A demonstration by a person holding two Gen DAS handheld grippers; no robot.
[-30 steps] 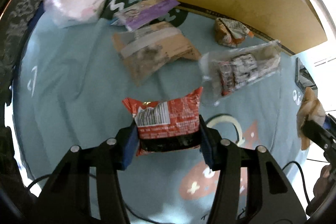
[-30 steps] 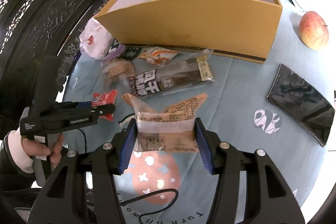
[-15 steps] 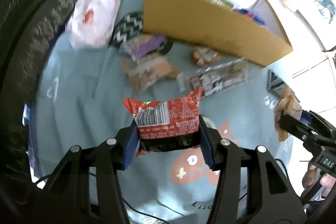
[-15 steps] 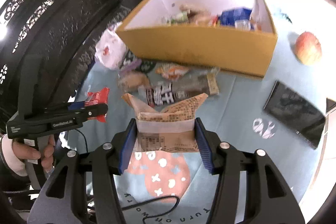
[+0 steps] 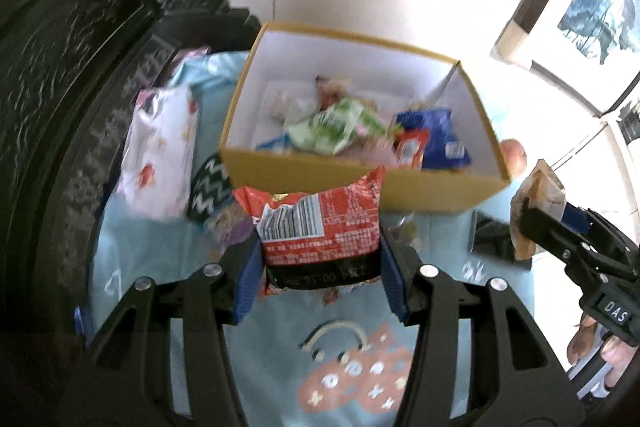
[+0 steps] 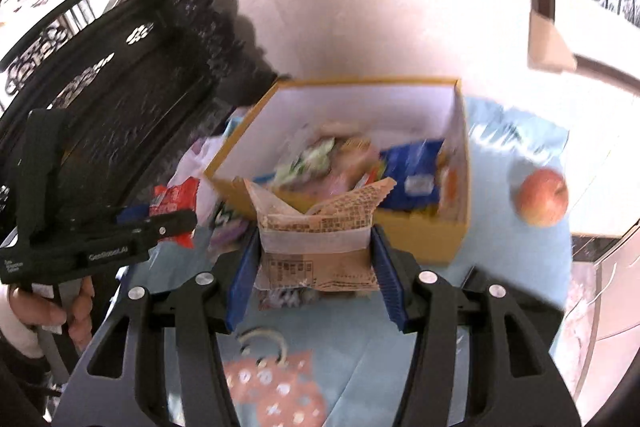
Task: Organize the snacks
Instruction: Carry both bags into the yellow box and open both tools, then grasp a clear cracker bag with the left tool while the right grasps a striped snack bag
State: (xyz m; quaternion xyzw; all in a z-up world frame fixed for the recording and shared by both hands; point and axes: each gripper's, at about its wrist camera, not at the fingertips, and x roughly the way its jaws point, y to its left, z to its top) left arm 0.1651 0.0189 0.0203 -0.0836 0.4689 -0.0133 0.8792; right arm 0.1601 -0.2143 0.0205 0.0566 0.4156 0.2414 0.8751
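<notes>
My left gripper [image 5: 320, 263] is shut on a red snack packet [image 5: 320, 223] with a barcode, held in the air in front of the yellow cardboard box [image 5: 432, 193]. My right gripper [image 6: 314, 267] is shut on a brown paper snack packet [image 6: 316, 239], also held above the table near the box [image 6: 420, 235]. The box holds several snacks, among them a green packet [image 5: 332, 127] and a blue one [image 6: 416, 175]. In the left wrist view the right gripper with its brown packet [image 5: 536, 203] shows at the right edge. In the right wrist view the left gripper with the red packet [image 6: 174, 199] shows at the left.
A light blue patterned cloth [image 5: 280, 347] covers the table. A white flowered bag [image 5: 160, 155] and a purple packet [image 5: 228, 227] lie left of the box. An apple [image 6: 542, 199] sits to the box's right. Dark carved furniture [image 6: 120, 87] stands on the left. A hand [image 6: 44, 311] holds the left gripper's handle.
Both grippers have risen with their packets and tilted up, so the box's open top and its contents now show. The loose snacks on the cloth have mostly dropped behind the held packets.
</notes>
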